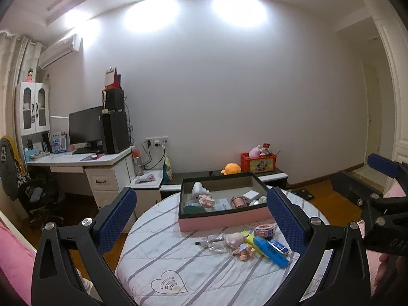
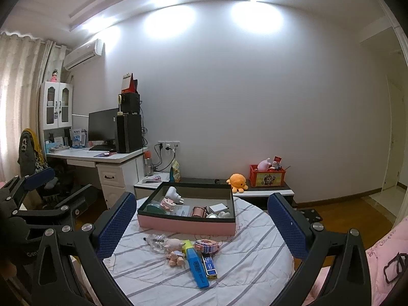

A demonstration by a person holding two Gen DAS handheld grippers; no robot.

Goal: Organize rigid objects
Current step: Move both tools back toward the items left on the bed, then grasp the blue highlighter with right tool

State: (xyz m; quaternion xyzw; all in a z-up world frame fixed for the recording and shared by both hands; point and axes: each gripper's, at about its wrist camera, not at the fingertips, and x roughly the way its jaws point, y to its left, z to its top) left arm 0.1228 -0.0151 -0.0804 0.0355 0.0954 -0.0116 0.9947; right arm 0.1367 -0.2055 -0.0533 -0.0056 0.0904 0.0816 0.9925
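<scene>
A pink box (image 1: 224,221) with a dark rim stands at the far side of the round table (image 1: 178,267) and holds several small items, among them a white plug (image 2: 173,193) and a copper cup (image 2: 197,211). In front of the box (image 2: 186,225) lie a clear bottle (image 2: 156,242), a pink doll (image 2: 176,253), a blue highlighter (image 2: 197,267), a pink tape roll (image 2: 206,246) and a small blue pack (image 2: 209,267). My left gripper (image 1: 201,220) hangs open above the table's near side, holding nothing. My right gripper (image 2: 201,227) is open and empty too, beside the left.
The striped cloth (image 2: 255,267) covers the table. Behind it runs a low shelf with an orange plush (image 2: 237,181) and a red crate (image 2: 266,176). A desk (image 2: 102,156) with a monitor and a chair (image 2: 33,153) stand at left. Pink bedding (image 2: 382,255) lies at right.
</scene>
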